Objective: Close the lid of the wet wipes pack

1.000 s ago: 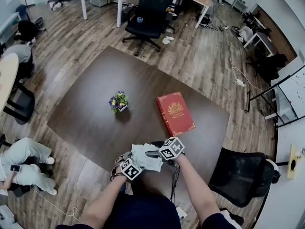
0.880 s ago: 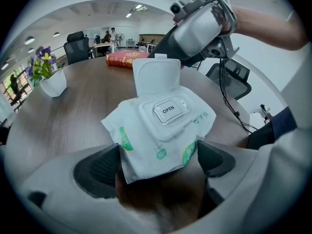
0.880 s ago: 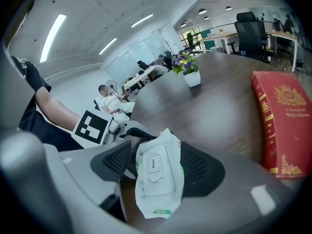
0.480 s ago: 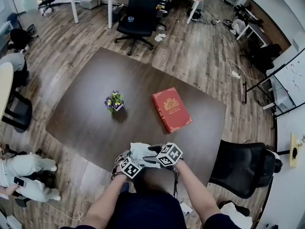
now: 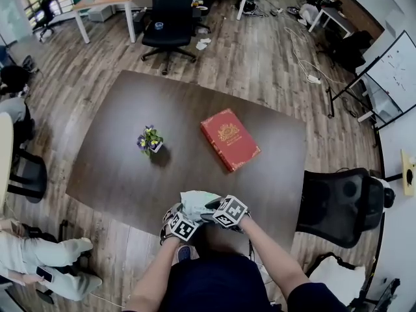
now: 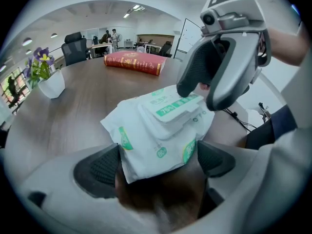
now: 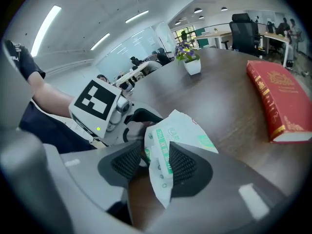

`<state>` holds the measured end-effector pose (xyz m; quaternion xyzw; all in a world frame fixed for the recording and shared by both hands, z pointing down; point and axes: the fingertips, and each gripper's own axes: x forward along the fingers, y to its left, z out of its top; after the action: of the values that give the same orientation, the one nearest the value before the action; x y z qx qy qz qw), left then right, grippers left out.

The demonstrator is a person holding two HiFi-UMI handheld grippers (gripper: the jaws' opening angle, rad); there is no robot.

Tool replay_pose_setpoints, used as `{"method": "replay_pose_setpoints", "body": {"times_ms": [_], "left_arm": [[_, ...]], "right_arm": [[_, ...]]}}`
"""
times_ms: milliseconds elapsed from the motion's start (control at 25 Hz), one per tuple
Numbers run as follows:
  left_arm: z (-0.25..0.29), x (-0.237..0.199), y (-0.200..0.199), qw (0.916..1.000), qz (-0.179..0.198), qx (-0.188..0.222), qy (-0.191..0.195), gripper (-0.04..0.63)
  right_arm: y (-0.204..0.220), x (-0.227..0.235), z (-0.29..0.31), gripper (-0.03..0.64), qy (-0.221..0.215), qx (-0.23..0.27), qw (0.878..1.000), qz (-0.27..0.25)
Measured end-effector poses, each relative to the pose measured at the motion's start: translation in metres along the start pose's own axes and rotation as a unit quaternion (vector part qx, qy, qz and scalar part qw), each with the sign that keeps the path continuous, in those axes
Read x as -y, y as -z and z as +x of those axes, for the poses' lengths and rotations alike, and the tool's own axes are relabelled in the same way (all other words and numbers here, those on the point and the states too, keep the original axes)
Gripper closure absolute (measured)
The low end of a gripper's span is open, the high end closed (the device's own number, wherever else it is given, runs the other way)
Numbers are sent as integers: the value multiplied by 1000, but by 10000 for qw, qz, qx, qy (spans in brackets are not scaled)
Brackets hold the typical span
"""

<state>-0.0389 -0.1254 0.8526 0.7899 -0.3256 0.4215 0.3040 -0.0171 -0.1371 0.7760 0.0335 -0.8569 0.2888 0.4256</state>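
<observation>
The white wet wipes pack [image 5: 197, 203] with green print is held just above the near edge of the brown table [image 5: 130, 168]. My left gripper [image 6: 157, 165] is shut across the pack's near end [image 6: 156, 130], one pad on each side. The flat lid [image 6: 170, 108] lies down on the pack's top. My right gripper [image 7: 156, 164] comes in from the right, its jaws have just been closing, and its pads now pinch the pack's lid end [image 7: 163, 155] edge-on. In the left gripper view the right gripper's fingers [image 6: 195, 74] sit over the lid's far end.
A red book [image 5: 229, 138] lies mid-table at the right. A small pot of flowers [image 5: 149, 140] stands at the left. A black office chair [image 5: 341, 203] is by the table's right corner and another [image 5: 169, 15] is beyond its far side. A person's legs [image 5: 45, 272] show at lower left.
My right gripper has moved left and down onto the pack, closer to the left gripper. The left gripper and the pack have stayed put. The head view has tilted.
</observation>
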Motion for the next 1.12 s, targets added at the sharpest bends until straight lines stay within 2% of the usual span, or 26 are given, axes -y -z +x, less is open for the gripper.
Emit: {"method": "replay_pose_setpoints", "body": {"times_ms": [120, 280, 360, 480, 560, 680, 960, 1040, 1120], "left_arm": [[-1, 1, 0, 10000, -8, 0, 13, 97], [-2, 2, 0, 10000, 4, 6, 77, 97], [0, 0, 1, 10000, 23, -8, 32, 97], [0, -1, 1, 10000, 72, 2, 0, 97], [-1, 0, -1, 9999, 90, 29, 54, 97], [-1, 0, 0, 9999, 87, 28, 60, 97], [1, -1, 1, 9999, 98, 18, 25, 97], [1, -1, 2, 10000, 92, 5, 21, 97], [0, -1, 3, 10000, 86, 12, 16, 98]], "right_arm": [[7, 9, 2, 456, 325, 35, 9991, 254], [10, 25, 0, 462, 977, 183, 9937, 523], [12, 29, 1, 462, 1253, 164, 9911, 413], [11, 36, 0, 457, 1837, 102, 9829, -63], [9, 37, -1, 421, 2103, 32, 9771, -328], [10, 34, 4, 368, 2138, -11, 9760, -427], [13, 39, 10, 355, 2377, -191, 9696, -552], [11, 40, 6, 308, 2560, -205, 9639, -700], [10, 41, 4, 301, 2625, -182, 9620, -722]]}}
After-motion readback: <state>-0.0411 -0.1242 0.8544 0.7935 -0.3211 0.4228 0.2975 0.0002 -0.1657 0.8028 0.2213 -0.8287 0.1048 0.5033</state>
